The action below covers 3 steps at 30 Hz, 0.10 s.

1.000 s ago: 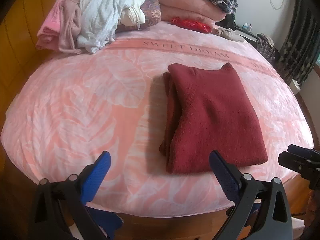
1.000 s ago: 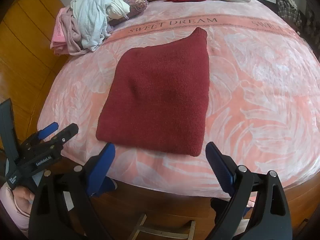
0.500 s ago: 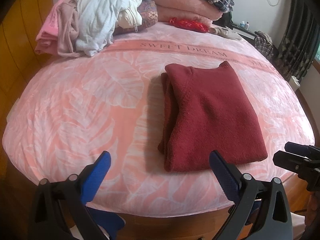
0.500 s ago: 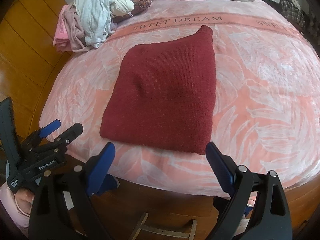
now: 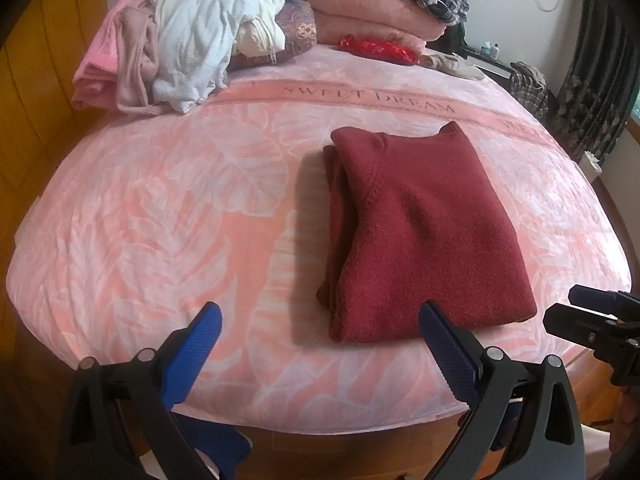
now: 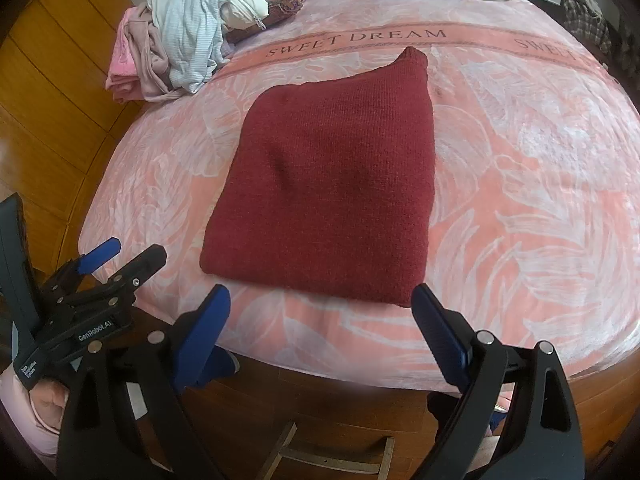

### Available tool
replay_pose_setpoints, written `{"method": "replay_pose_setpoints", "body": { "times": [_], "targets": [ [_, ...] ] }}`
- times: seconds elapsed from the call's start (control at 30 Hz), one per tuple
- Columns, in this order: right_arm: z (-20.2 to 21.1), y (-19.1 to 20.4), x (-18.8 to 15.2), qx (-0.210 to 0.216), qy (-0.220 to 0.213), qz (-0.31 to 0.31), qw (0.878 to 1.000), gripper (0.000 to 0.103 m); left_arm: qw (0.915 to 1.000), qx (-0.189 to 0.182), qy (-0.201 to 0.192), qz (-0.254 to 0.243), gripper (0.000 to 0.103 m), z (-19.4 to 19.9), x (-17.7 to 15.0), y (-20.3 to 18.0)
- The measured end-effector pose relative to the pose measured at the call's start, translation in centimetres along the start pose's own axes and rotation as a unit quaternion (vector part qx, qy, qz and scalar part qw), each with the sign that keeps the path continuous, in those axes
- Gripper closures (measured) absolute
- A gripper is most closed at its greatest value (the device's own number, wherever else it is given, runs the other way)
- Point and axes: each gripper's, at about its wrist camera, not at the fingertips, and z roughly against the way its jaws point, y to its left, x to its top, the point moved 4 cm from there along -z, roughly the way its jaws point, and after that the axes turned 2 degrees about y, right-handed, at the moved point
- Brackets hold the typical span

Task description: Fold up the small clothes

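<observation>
Right wrist view: bedspread [image 6: 520, 128] reads "SWEET DREAM".

A dark red knitted sweater [image 5: 424, 236] lies folded into a flat rectangle on the pink leaf-patterned bed blanket [image 5: 160, 216], near the bed's front edge. Its layered folds show along the left side, and one corner points toward the "SWEET DREAM" band.

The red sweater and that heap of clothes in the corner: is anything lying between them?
Nothing: in both views only bare pink bedspread separates the red sweater from the heap of clothes.
</observation>
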Motion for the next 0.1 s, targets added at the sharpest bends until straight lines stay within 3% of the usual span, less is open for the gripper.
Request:
{"method": "replay_pose_setpoints", "body": {
  "times": [0.1],
  "targets": [
    [-0.03,-0.02,0.06,0.000,0.000,0.000,1.000,0.012,1.0000,0.000,0.000,-0.002,0.004,-0.01,0.03,0.04]
  ]
}}
